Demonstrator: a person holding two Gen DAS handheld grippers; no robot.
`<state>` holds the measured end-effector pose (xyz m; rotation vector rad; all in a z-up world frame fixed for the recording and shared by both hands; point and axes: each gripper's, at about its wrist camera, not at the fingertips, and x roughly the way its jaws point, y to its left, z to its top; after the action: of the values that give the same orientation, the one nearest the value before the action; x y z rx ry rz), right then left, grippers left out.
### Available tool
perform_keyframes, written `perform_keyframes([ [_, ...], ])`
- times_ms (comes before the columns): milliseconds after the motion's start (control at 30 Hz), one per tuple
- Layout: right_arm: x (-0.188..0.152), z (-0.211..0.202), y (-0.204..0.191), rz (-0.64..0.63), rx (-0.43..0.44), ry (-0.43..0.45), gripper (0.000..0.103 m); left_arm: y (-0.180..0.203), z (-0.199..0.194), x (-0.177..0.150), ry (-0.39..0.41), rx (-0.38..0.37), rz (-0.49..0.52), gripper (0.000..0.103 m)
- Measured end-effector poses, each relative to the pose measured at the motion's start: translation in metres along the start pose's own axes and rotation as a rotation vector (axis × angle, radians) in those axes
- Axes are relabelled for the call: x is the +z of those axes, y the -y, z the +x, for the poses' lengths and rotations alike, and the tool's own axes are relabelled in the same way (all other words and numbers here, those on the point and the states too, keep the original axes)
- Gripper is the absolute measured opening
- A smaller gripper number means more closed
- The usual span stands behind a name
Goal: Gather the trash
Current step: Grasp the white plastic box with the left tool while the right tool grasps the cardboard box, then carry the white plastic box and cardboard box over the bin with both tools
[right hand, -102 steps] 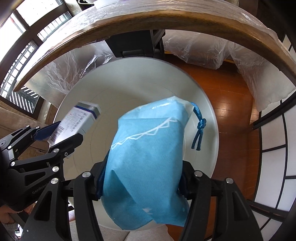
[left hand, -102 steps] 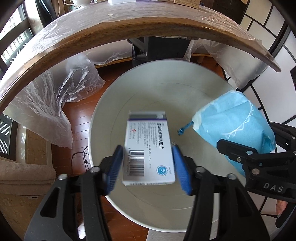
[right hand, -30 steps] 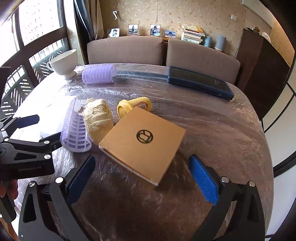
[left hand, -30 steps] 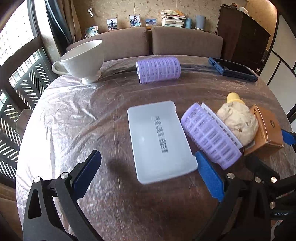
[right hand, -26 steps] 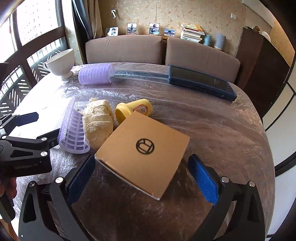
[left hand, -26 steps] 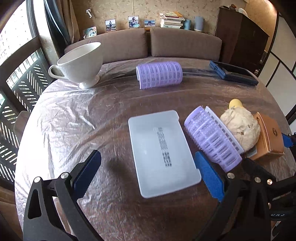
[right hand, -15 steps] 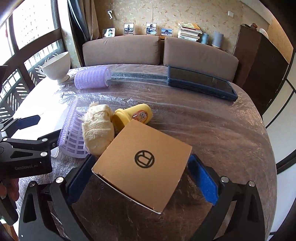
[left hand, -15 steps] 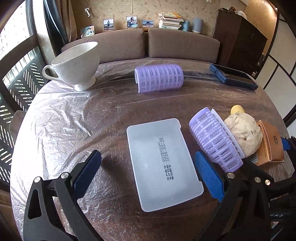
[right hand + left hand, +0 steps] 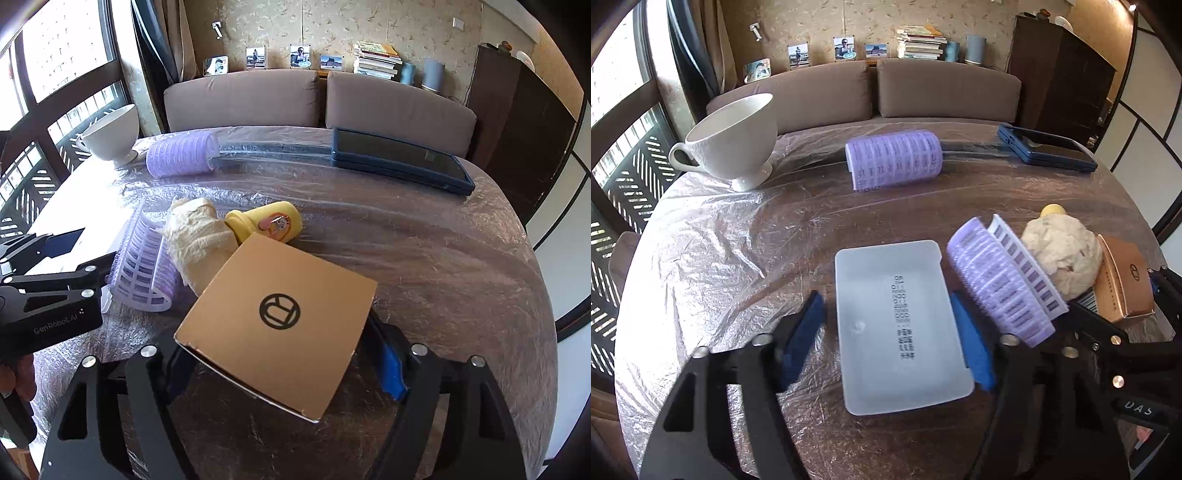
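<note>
A white plastic tray with printed text lies on the film-covered table, between the blue pads of my left gripper. Its jaws are closing: the right pad meets the tray's edge, while a thin gap shows at the left pad. A brown cardboard box with a round logo sits between the jaws of my right gripper, which are also closing. The right pad lies against the box's side. The box hides the left pad.
A crumpled beige wad, a purple hair roller and a yellow capsule crowd between tray and box. Farther back lie a second roller, a white cup and a blue tablet. A sofa stands behind the round table.
Earlier both grippers hung over a white bin with a medicine box and a blue bag. They are now at the table, and over the last second both jaws narrowed around the tray and the box.
</note>
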<state>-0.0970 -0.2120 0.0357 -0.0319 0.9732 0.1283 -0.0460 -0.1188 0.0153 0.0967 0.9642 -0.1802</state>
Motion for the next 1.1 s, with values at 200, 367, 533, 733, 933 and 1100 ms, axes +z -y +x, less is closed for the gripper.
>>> perform_keyframes([
  [200, -0.004, -0.007, 0.007, 0.037, 0.021, 0.007, 0.077, -0.005, -0.005, -0.003, 0.007, -0.021, -0.046, 0.056],
  [367, -0.007, -0.015, 0.009, 0.052, 0.034, 0.008, 0.077, -0.009, -0.017, -0.010, 0.020, -0.027, -0.080, 0.056],
  [533, -0.014, -0.025, 0.007, 0.057, 0.058, 0.007, 0.077, -0.003, -0.029, -0.018, 0.028, -0.026, -0.082, 0.056],
  [733, -0.023, -0.037, 0.003, 0.046, 0.079, 0.006, 0.077, 0.002, -0.042, -0.029, 0.033, -0.022, -0.098, 0.056],
  [933, -0.036, -0.052, 0.000, 0.045, 0.099, 0.008, 0.077, 0.008, -0.054, -0.041, 0.039, -0.022, -0.104, 0.056],
  [1100, -0.047, -0.062, -0.002, 0.038, 0.105, 0.007, 0.077, 0.014, -0.066, -0.052, 0.045, -0.025, -0.108, 0.056],
])
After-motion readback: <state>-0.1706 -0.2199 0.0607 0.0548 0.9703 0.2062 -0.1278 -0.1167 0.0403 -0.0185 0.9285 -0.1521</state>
